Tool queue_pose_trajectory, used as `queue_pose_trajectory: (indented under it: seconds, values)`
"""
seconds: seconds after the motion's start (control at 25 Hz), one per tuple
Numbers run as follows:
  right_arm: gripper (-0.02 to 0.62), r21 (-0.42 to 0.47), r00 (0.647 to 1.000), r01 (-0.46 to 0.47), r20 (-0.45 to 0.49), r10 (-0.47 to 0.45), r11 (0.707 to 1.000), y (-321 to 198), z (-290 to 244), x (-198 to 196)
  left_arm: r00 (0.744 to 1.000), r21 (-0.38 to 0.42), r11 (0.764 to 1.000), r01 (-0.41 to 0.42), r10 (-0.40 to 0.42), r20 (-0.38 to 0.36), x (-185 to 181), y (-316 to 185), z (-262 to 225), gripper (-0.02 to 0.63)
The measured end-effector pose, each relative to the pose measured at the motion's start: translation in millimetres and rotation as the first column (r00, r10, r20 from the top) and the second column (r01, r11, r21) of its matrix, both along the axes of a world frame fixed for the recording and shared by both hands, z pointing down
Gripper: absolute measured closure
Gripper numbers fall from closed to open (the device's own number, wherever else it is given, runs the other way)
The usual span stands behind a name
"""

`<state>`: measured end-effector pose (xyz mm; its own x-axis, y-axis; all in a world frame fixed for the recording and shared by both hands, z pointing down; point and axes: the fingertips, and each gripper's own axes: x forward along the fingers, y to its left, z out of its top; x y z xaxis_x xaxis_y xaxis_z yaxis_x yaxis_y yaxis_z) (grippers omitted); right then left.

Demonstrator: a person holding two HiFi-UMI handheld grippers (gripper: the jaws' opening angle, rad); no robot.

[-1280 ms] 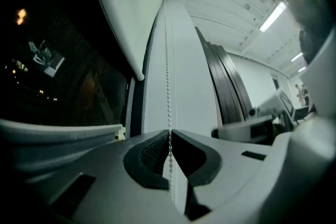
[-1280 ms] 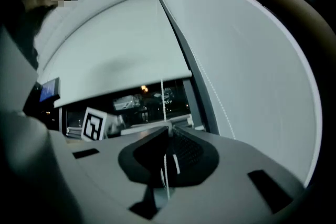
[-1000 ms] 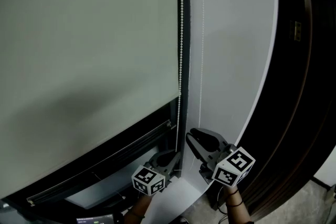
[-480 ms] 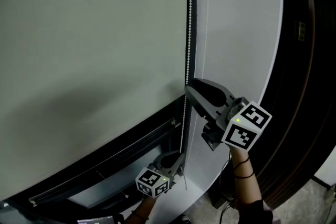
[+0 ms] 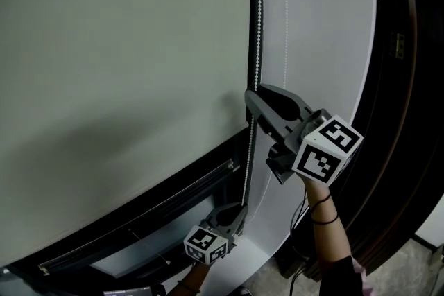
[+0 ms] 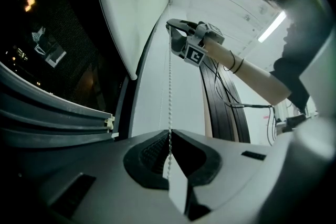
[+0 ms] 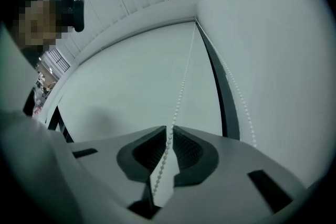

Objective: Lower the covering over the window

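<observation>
"How many coverings?"

"One blind (image 5: pixel 125 45), hanging over one window (image 5: pixel 166 215)."

"And the chain?"

"Two bead-chain strands: one (image 5: pixel 258 10) at the blind's right edge, and one (image 5: pixel 286 10) further right."

"Tongs?"

"Two: the left tongs (image 5: pixel 239 209) and the right tongs (image 5: pixel 254 95)."

"Marker cubes?"

"Two, one per pair: the left cube (image 5: pixel 206 245) and the right cube (image 5: pixel 326 152)."

"Any arms showing?"

"One forearm (image 5: pixel 329 246) shows clearly, behind the right cube, with two dark bands (image 5: pixel 325 220) around the wrist."

"So mostly pairs?"

"Yes. Strands, tongs, cubes and bands are two each. Blind, window and forearm are one each."
</observation>
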<state>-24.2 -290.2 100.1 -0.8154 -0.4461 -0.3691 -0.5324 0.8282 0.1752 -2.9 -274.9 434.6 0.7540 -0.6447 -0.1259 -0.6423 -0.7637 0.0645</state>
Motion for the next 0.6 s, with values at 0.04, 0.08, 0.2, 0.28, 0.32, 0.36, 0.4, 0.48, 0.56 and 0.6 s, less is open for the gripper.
queue_pose_trajectory:
  seconds: [0.04,0.08,0.2,0.28,0.32,0.36,0.4,0.48,0.56,0.6]
  values:
    - [0.553,-0.003,1.0,-0.003,-0.001,0.003,1.0,-1,1,1,1.0,-0.005,1.0,-0.002,0.002,0.01,1,-1,2,0.594]
    - [0.562,-0.013,1.0,-0.004,-0.013,0.004,1.0,-2,5,1,1.0,-0.016,1.0,-0.004,0.005,0.026,2,-2,7,0.594]
    - [0.572,-0.047,0.997,-0.027,-0.071,0.023,0.999,-9,32,-3,0.999,-0.087,0.996,-0.002,0.007,0.053,2,-3,34,0.594]
    - [0.574,-0.081,0.997,-0.042,-0.068,0.036,0.996,-14,58,-2,0.998,-0.158,0.987,0.002,0.008,0.067,0,0,59,0.594]
    - [0.574,-0.101,0.997,-0.054,-0.06,0.048,0.993,-17,73,0,0.996,-0.194,0.981,0.002,0.016,0.091,-1,2,75,0.594]
    - [0.574,-0.118,0.996,-0.074,-0.053,0.068,0.99,-20,90,3,0.992,-0.224,0.975,0.002,0.026,0.123,-2,6,90,0.594]
    - [0.574,-0.132,0.994,-0.102,-0.045,0.096,0.986,-24,107,6,0.987,-0.243,0.97,0.007,0.032,0.156,-4,10,105,0.594]
    - [0.574,-0.161,0.988,-0.156,-0.035,0.152,0.975,-30,141,13,0.982,-0.252,0.968,0.021,0.027,0.187,-11,21,124,0.592]
    - [0.575,-0.194,0.979,-0.203,-0.077,0.191,0.96,-33,181,17,0.991,-0.232,0.972,0.018,0.014,0.135,-16,28,117,0.589]
    - [0.577,-0.209,0.971,-0.226,-0.122,0.204,0.951,-35,204,17,0.995,-0.211,0.977,0.017,0.004,0.098,-17,29,106,0.589]
